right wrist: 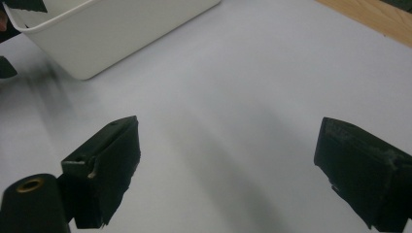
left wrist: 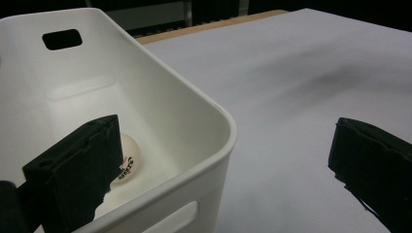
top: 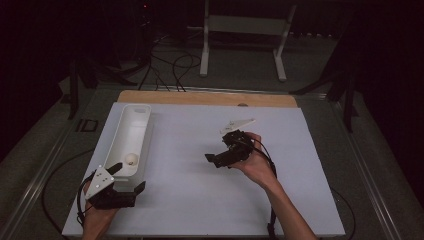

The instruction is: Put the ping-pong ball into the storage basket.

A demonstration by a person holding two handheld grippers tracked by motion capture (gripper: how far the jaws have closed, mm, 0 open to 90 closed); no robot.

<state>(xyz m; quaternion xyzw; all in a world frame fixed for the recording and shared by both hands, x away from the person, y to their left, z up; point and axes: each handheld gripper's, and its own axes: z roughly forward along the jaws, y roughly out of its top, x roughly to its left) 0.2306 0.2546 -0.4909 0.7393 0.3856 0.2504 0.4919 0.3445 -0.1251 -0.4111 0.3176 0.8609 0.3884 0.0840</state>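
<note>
**Both tongs open, ball sits in bin**

Left gripper (top: 125,177) is released, jaws spread wide and straddling the near end wall of the bin (top: 142,131): one jaw inside, one outside over the mat. In the left gripper view the inner jaw hangs just in front of the ball (left wrist: 127,161); I can't tell whether it touches. Nothing is held.

Right gripper (top: 215,160) is also released and empty, jaws wide apart. It hovers over the bare mat (top: 190,200) mid-table, well apart from the bin, tipped toward the left. The right gripper view shows plain white surface between its jaws, with the bin's corner (right wrist: 97,39) farther off.

The ball lies on the bin floor at the near end, close to the end wall, with printed lettering on its side. It looks like a table-tennis ball.

Handling, as a guess: very light, hard thin shell, smooth and round, so it will roll or squirt out if pinched off-centre. Take it across its widest part with both pads level, squeezing gently. The wall crowds it, so the jaw needs room on that side. The bin is stiff plastic with handle slots (left wrist: 61,39) and may slide if bumped.

A wooden board edge (top: 205,97) shows beyond the mat.
</note>
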